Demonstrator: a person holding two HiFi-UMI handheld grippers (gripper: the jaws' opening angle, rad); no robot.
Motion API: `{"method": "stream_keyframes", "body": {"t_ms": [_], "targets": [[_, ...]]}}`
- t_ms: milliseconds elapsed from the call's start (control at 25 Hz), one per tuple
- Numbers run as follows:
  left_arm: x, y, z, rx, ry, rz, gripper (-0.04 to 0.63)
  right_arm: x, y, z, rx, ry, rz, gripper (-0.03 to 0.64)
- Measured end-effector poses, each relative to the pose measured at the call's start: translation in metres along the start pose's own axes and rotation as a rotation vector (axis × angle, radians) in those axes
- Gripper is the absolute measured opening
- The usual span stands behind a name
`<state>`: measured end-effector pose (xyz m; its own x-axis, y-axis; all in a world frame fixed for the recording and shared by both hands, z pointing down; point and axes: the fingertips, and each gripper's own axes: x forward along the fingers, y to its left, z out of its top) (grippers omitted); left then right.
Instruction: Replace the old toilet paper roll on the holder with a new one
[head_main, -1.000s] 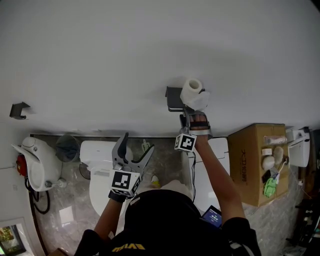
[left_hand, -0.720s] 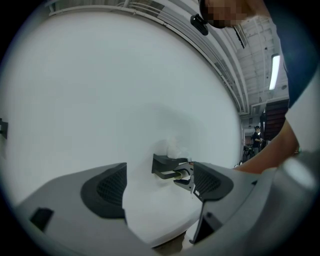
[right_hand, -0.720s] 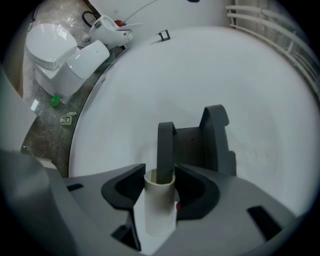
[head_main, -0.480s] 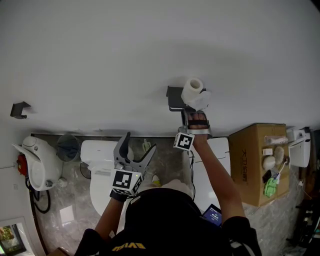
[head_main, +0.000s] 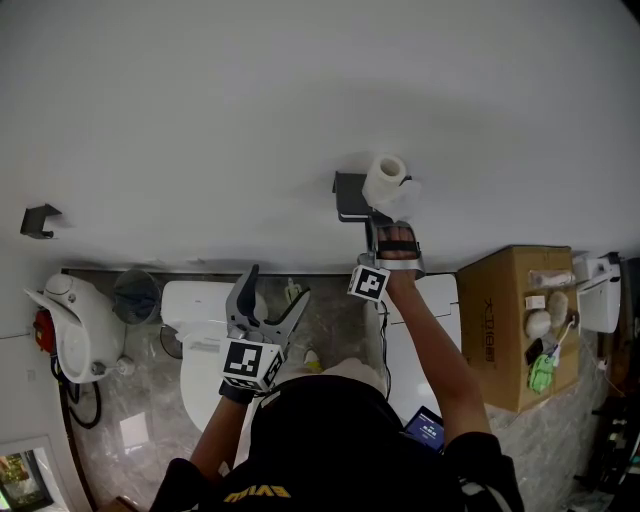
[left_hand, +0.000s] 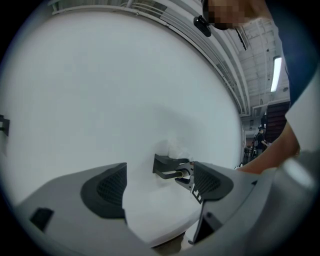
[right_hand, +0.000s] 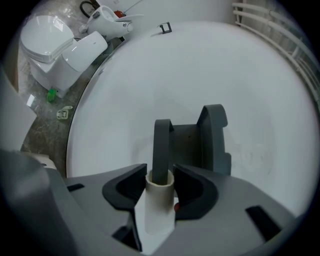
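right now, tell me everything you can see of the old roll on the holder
The old roll is nearly spent: a cream cardboard tube with a loose white remnant of paper hanging from it. It looks thin and light. It sits on the dark grey holder's arm, which passes into its open end; the holder is mounted on the white wall. The right gripper has just closed its jaws on the tube, one pad pressing each side. Nothing else touches it.

R gripper (right_hand: 160, 175): jaws have just been closing on the cardboard tube (right_hand: 159, 205) that sits on the holder arm (right_hand: 161, 145). Pads press the tube's sides, w/ tube betw. them.
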<state>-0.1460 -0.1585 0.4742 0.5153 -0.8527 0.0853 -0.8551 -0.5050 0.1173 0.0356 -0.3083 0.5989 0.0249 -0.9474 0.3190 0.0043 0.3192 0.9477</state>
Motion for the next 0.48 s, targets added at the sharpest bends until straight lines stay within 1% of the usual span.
{"method": "stream_keyframes", "body": {"t_ms": [240,480], "targets": [[0.0,-0.001,0.003,0.006,-0.006,-0.009,0.425,-0.003,0.001,-0.008,-0.004,0.018,0.003,0.161],[-0.003,-0.005,0.005,-0.017,-0.028,-0.024,0.425,-0.006,0.001,-0.02,-0.001,0.044,0.005,0.161]]}}
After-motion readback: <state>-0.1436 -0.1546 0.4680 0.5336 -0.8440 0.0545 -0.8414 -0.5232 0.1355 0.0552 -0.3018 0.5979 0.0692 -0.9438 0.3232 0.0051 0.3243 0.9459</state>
